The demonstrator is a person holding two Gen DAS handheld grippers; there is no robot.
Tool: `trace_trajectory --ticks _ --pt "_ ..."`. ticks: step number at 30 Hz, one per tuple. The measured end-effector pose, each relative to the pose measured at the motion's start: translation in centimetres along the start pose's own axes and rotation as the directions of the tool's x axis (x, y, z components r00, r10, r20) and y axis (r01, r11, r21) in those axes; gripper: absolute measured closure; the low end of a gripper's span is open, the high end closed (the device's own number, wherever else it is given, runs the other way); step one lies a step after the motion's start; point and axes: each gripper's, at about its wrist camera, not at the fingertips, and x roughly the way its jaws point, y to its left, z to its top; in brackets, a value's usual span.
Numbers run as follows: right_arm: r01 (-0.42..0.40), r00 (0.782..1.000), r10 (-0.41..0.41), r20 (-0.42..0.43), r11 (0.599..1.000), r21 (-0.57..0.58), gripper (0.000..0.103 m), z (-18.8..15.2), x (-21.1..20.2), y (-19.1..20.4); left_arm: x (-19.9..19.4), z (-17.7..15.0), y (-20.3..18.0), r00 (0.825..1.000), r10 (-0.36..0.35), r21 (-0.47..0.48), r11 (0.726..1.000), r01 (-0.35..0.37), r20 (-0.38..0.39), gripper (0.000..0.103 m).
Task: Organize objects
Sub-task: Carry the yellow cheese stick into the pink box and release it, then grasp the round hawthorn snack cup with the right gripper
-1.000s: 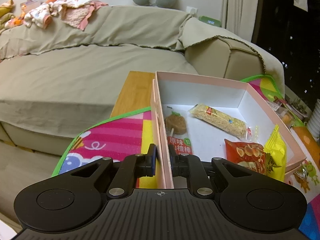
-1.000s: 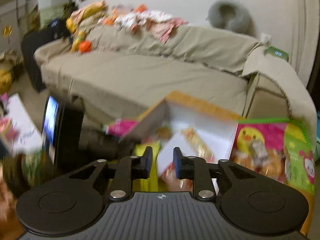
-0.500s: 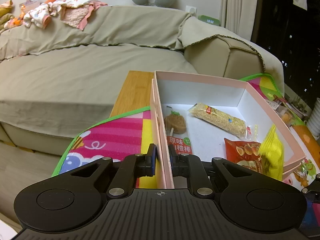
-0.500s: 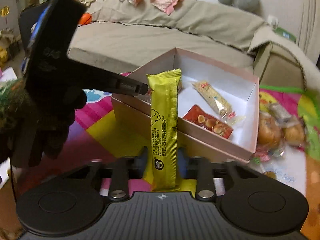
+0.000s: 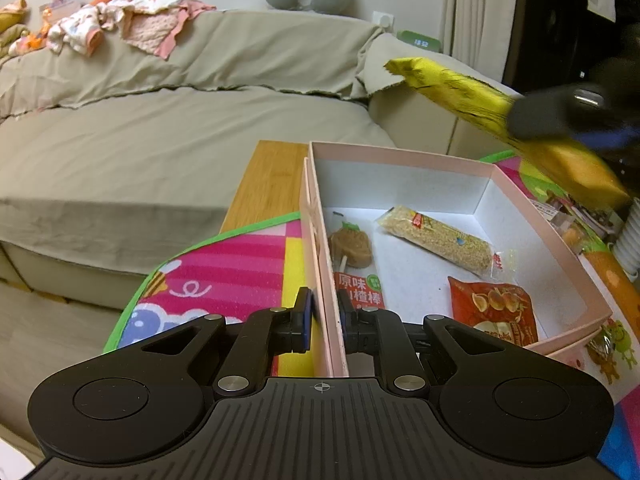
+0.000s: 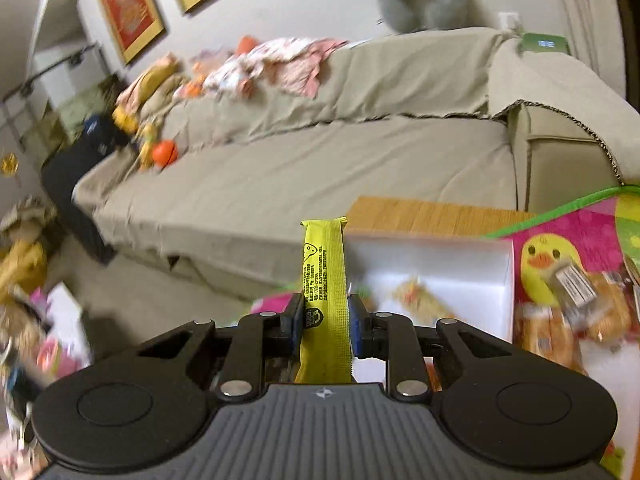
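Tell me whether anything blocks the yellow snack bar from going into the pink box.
Nothing visible does. The right gripper holds the yellow snack bar above the pink box, which is open-topped with bare floor among its three snacks.

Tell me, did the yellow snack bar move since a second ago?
Yes. In the left wrist view the yellow snack bar, held by the right gripper, has gone from low at the pink box's right wall to up above it.
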Motion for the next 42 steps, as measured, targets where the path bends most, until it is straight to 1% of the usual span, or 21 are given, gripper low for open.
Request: trace_trajectory --ticks 2,4,6,10,12,15,19,22,23,25,26,27,29,32,35,38,40,42 --pt "0.02 1.0 -0.02 -0.008 1.0 0.023 0.077 0.2 1.3 -0.5 0.0 0.0 0.0 1.0 -0.001 0.002 1.0 0.001 0.0 0.088" --pt "-0.006 1.0 0.007 -0.028 0.998 0.057 0.077 -0.3 1.5 -1.2 0.0 -0.1 0.0 1.0 -0.002 0.003 1.0 0.002 0.0 0.088" --pt "-0.001 0.999 0.004 -0.036 0.998 0.066 0.077 -1.1 1.0 -1.9 0.0 -0.1 0.0 1.0 -0.002 0.002 1.0 0.002 0.001 0.088" --pt "0.081 0.997 -0.08 -0.02 0.996 0.032 0.077 -3.1 -1.2 -3.2 0.0 -0.2 0.1 1.0 0.0 0.001 1.0 0.0 0.002 0.088" --pt "0.134 0.991 -0.134 0.004 0.991 0.001 0.072 -4.5 -2.9 -3.9 0.1 -0.3 0.2 1.0 0.0 -0.001 1.0 0.0 0.002 0.088" --pt "0.212 0.977 -0.211 0.037 0.977 -0.027 0.064 -6.3 -5.3 -5.4 0.1 -0.3 0.2 1.0 0.003 0.001 1.0 -0.003 0.001 0.088" --pt "0.316 0.948 -0.315 0.051 0.948 -0.02 0.064 -8.3 -8.0 -8.2 0.0 -0.3 0.1 1.0 0.007 0.001 1.0 -0.007 -0.001 0.089" --pt "0.377 0.926 -0.377 0.024 0.926 -0.002 0.064 -9.9 -8.7 -10.4 -0.1 -0.3 0.0 1.0 0.01 -0.005 1.0 -0.01 -0.002 0.089" --pt "0.388 0.922 -0.388 0.01 0.922 -0.001 0.063 -10.4 -8.8 -11.0 -0.2 -0.3 0.0 1.0 0.01 -0.006 1.0 -0.01 -0.002 0.089" --pt "0.399 0.917 -0.399 -0.014 0.917 -0.02 0.052 -11.5 -8.7 -11.6 -0.2 -0.3 -0.1 1.0 0.012 -0.003 1.0 -0.012 -0.003 0.089" --pt "0.402 0.915 -0.403 -0.02 0.915 -0.038 0.044 -12.0 -8.6 -11.8 -0.3 -0.3 -0.1 1.0 0.013 -0.001 1.0 -0.013 -0.004 0.089" --pt "0.403 0.914 -0.406 -0.028 0.913 -0.061 0.042 -12.5 -8.4 -11.8 -0.3 -0.3 -0.2 1.0 0.015 0.001 1.0 -0.015 -0.005 0.089" --pt "0.394 0.916 -0.398 -0.041 0.915 -0.079 0.042 -13.0 -8.1 -11.9 -0.3 -0.3 -0.2 1.0 0.018 0.004 1.0 -0.018 -0.007 0.089" --pt "0.382 0.924 -0.382 -0.032 0.924 -0.007 0.042 -12.0 -7.8 -13.2 -0.4 -0.3 -0.3 1.0 0.021 0.002 1.0 -0.021 -0.007 0.089" --pt "0.389 0.921 -0.388 -0.023 0.918 0.084 0.042 -9.2 -6.8 -15.9 -0.4 -0.2 -0.3 1.0 0.023 0.002 1.0 -0.023 -0.008 0.089" --pt "0.397 0.916 -0.401 -0.021 0.895 0.204 0.042 -5.8 -5.1 -19.5 -0.4 -0.2 -0.3 1.0 0.023 0.001 1.0 -0.023 -0.008 0.089" --pt "0.41 0.906 -0.422 -0.014 0.871 0.269 0.042 -3.8 -3.7 -21.9 -0.4 -0.2 -0.3 1.0 0.023 0.003 1.0 -0.023 -0.008 0.089" --pt "0.429 0.894 -0.447 -0.015 0.847 0.316 0.032 -2.0 -1.7 -24.0 -0.5 -0.2 -0.3 1.0 0.024 0.005 1.0 -0.024 -0.01 0.089"
